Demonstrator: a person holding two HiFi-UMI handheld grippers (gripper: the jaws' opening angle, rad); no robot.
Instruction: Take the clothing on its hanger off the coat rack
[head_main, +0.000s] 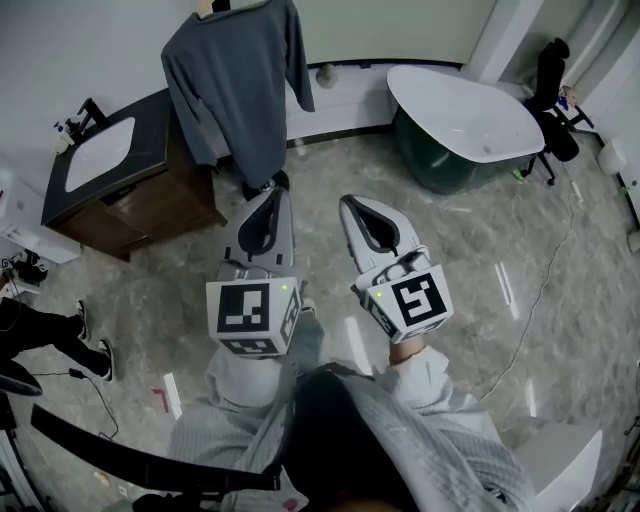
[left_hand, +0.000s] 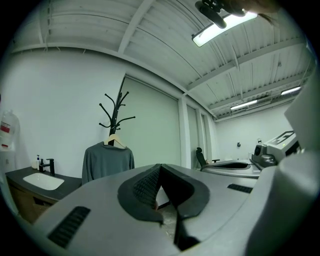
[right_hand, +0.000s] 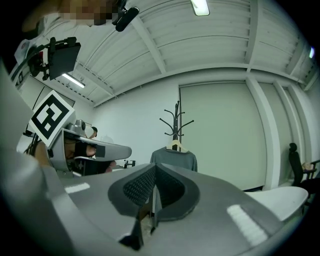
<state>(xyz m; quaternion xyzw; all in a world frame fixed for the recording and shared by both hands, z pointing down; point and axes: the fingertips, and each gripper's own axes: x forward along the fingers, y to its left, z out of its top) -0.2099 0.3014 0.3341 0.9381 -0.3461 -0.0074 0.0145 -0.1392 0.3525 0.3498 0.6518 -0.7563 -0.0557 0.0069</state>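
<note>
White sink (head_main: 100, 152) w/ black tap (head_main: 92, 112) in dark cabinet (head_main: 160, 205), top left. White tub (head_main: 465, 115) top right, black chair (head_main: 553, 95) just beside. Sb's legs (head_main: 50, 335) at left edge. Grey marbled floor (head_main: 480, 240) w/ white strips (head_main: 505, 285).

sweater (head_main: 240, 95) on coat rack (left_hand: 118, 107), between sink (head_main: 100, 153) and bathtub (head_main: 465, 115).

The floor (head_main: 480, 250) is grey marbled tile. Standing on it are a dark cabinet (head_main: 160, 205) at the left wall, a white tub (head_main: 465, 115) at the far wall, a black chair (head_main: 552, 90) in the far right corner, and a coat rack (left_hand: 116, 112) between cabinet and tub. A cable (head_main: 548, 280) runs loose across the right side, with white tape strips (head_main: 505, 285) near it. The counter (head_main: 155, 130) tops the cabinet. A white basin (head_main: 100, 153) is set in, with a black tap (head_main: 92, 113) and small bottles (head_main: 65, 130) at its far left edge.
</note>
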